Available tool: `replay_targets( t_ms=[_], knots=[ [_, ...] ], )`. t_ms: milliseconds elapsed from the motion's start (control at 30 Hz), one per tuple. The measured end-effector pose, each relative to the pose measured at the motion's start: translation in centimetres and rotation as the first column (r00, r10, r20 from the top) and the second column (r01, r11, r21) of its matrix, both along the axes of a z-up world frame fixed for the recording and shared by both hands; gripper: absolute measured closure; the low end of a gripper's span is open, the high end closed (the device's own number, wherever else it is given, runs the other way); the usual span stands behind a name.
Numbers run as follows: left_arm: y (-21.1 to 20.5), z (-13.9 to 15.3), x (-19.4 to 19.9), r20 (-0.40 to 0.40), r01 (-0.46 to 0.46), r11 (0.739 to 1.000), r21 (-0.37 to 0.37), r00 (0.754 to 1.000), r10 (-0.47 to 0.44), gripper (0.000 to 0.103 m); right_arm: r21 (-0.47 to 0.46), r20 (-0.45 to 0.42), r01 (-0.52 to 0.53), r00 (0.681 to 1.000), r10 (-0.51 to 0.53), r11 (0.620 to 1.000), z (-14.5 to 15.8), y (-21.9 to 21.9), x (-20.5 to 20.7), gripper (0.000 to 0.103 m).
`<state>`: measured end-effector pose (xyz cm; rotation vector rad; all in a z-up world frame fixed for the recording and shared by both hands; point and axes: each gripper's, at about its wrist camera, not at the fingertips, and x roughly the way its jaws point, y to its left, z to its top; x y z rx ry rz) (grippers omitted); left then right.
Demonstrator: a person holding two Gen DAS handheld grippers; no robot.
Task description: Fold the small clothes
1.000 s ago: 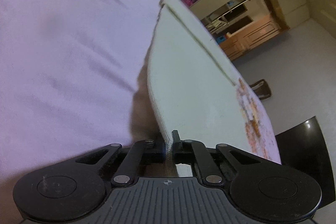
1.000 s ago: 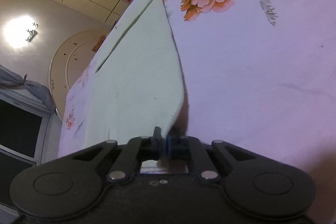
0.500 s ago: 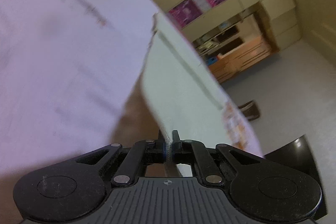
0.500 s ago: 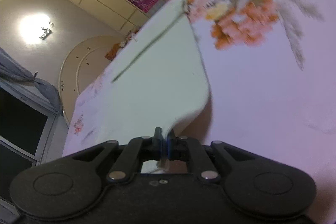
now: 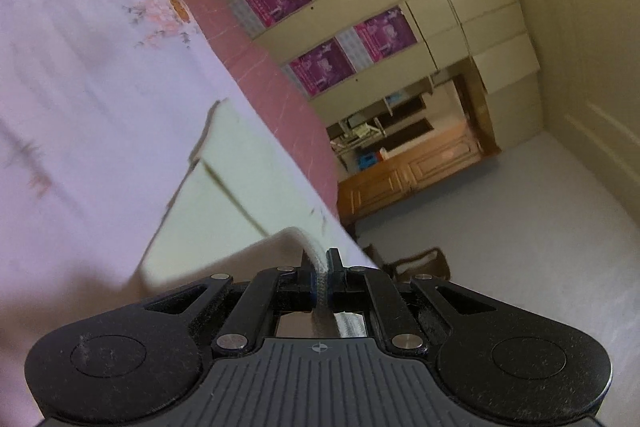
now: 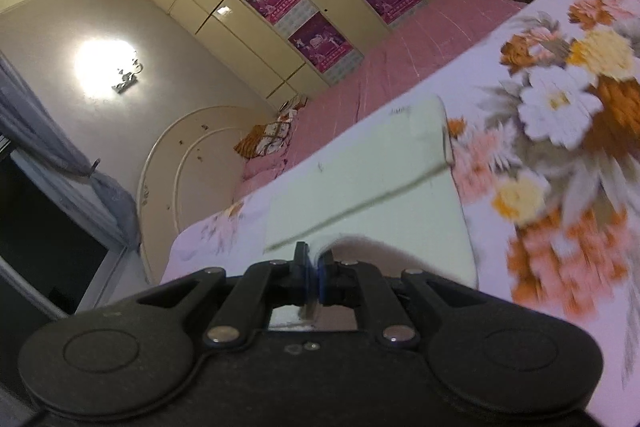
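Note:
A pale green garment [image 5: 224, 199] lies on the floral bedsheet [image 5: 80, 75]. My left gripper [image 5: 320, 267] is shut on the garment's near edge, lifted so the cloth curls back over itself. In the right wrist view the same garment [image 6: 372, 179] lies flat on the floral sheet [image 6: 560, 155] farther off, with a fold line across it. My right gripper [image 6: 314, 261] is shut on its other near corner, also raised and curling forward.
A pink quilt [image 6: 408, 55] covers the far side of the bed, with patterned pillows [image 6: 268, 139] by the rounded headboard [image 6: 180, 147]. Wardrobes with purple posters [image 5: 328, 23] line the wall. A wooden cabinet [image 5: 412, 171] and a dark stool [image 5: 420, 263] stand on the floor beyond the bed edge.
Both grippers have lifted the garment's near edge and carried it forward over the rest. The views tilted up, showing more of the room and less of the sheet.

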<state>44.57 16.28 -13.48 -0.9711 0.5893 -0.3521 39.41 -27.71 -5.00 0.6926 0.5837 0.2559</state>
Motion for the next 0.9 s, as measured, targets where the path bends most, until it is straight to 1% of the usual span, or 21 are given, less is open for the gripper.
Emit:
replay_targets(
  t_ms=[100, 167, 233, 333, 600, 667, 800, 900],
  knots=[
    [-0.6, -0.9, 4.2, -0.015, -0.010, 1.000, -0.009, 1.000, 0.010, 0.098, 0.029, -0.014, 0.028, 1.000, -0.028, 0.999, -0.5, -0.9, 3.9, 0.098],
    [-0.9, -1.9, 6.5, -0.027, -0.009, 1.000, 0.009, 1.000, 0.009, 0.098, 0.038, -0.023, 0.040, 0.999, -0.039, 0.998, -1.0, -1.4, 6.2, 0.098],
    [-1.1, -2.7, 9.1, -0.046, -0.004, 1.000, 0.011, 0.999, 0.005, 0.098, 0.045, -0.034, 0.052, 0.998, -0.050, 0.998, -1.7, -1.9, 8.2, 0.098],
    [-1.4, -3.7, 12.3, -0.062, 0.017, 0.999, 0.034, 0.998, -0.015, 0.098, 0.052, -0.059, 0.066, 0.996, -0.062, 0.996, -2.9, -2.4, 10.6, 0.098],
    [-1.7, -6.3, 18.9, -0.100, 0.044, 0.997, 0.067, 0.994, -0.037, 0.099, 0.078, -0.108, 0.091, 0.991, -0.082, 0.993, -5.9, -3.5, 15.9, 0.098],
    [-1.7, -7.0, 20.7, -0.102, 0.045, 0.996, 0.071, 0.994, -0.038, 0.098, 0.099, -0.121, 0.101, 0.989, -0.089, 0.990, -6.9, -4.0, 17.4, 0.098],
    [-1.9, -8.6, 24.0, -0.098, 0.069, 0.992, 0.109, 0.993, -0.058, 0.098, 0.115, -0.129, 0.103, 0.988, -0.088, 0.988, -8.6, -4.7, 20.4, 0.098],
    [-1.9, -9.9, 26.4, -0.100, 0.097, 0.989, 0.112, 0.991, -0.086, 0.098, 0.139, -0.141, 0.105, 0.986, -0.086, 0.985, -10.1, -5.1, 22.6, 0.098]
  ],
)
